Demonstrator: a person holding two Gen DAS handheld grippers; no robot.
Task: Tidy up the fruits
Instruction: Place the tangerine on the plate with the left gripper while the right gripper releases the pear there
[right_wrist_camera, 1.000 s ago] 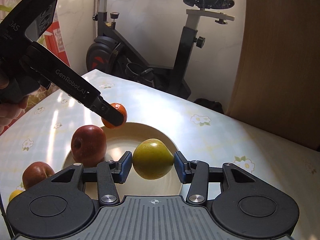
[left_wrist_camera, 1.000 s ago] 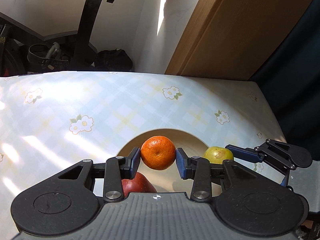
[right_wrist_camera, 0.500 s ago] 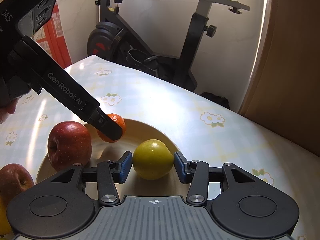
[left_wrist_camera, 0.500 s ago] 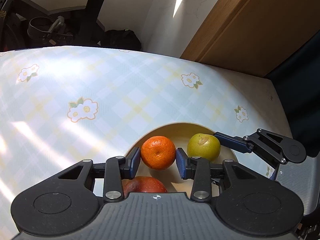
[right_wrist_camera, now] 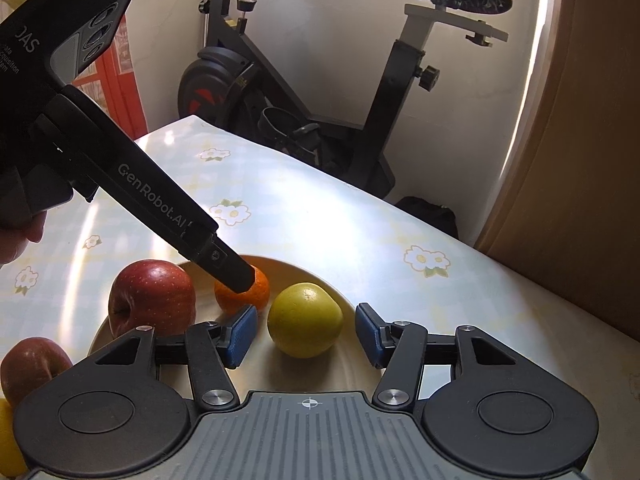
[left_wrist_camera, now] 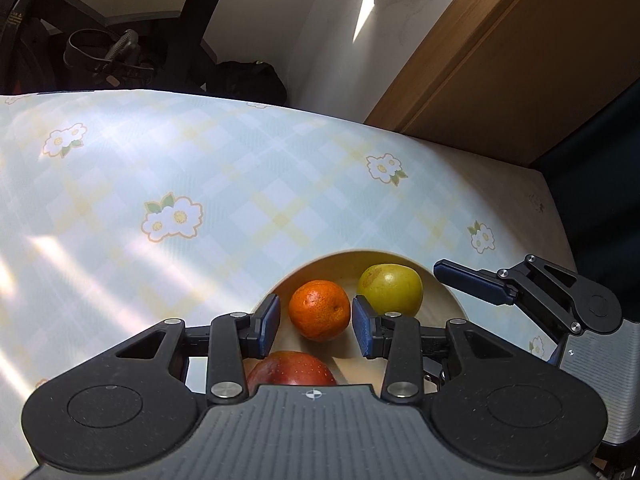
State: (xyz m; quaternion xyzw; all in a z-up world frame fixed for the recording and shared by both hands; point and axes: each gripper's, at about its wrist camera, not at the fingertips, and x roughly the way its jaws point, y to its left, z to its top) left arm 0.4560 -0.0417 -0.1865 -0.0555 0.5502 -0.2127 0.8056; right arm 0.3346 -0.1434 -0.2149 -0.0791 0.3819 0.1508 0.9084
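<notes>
A cream plate (left_wrist_camera: pixel 448 300) (right_wrist_camera: pixel 352 372) holds an orange (left_wrist_camera: pixel 319 309) (right_wrist_camera: pixel 259 286), a yellow-green apple (left_wrist_camera: pixel 390 289) (right_wrist_camera: pixel 305 320) and a red apple (left_wrist_camera: pixel 292 369) (right_wrist_camera: pixel 153 298). My left gripper (left_wrist_camera: pixel 316 326) is open, its blue pads a little apart from the orange on each side. The orange rests on the plate. My right gripper (right_wrist_camera: pixel 305 334) is open wide around the yellow-green apple, which sits on the plate. The left gripper's finger (right_wrist_camera: pixel 224 262) hides part of the orange in the right wrist view.
A second red apple (right_wrist_camera: pixel 30 368) and a yellow fruit (right_wrist_camera: pixel 8 440) lie on the table left of the plate. The floral tablecloth (left_wrist_camera: pixel 200 184) stretches away. An exercise bike (right_wrist_camera: pixel 312 92) and a wooden door (left_wrist_camera: pixel 500 60) stand beyond the table's edge.
Both grippers lowered their fruit onto the plate and opened. The right gripper let go of the yellow-green apple; the left gripper's pads came off the orange.
</notes>
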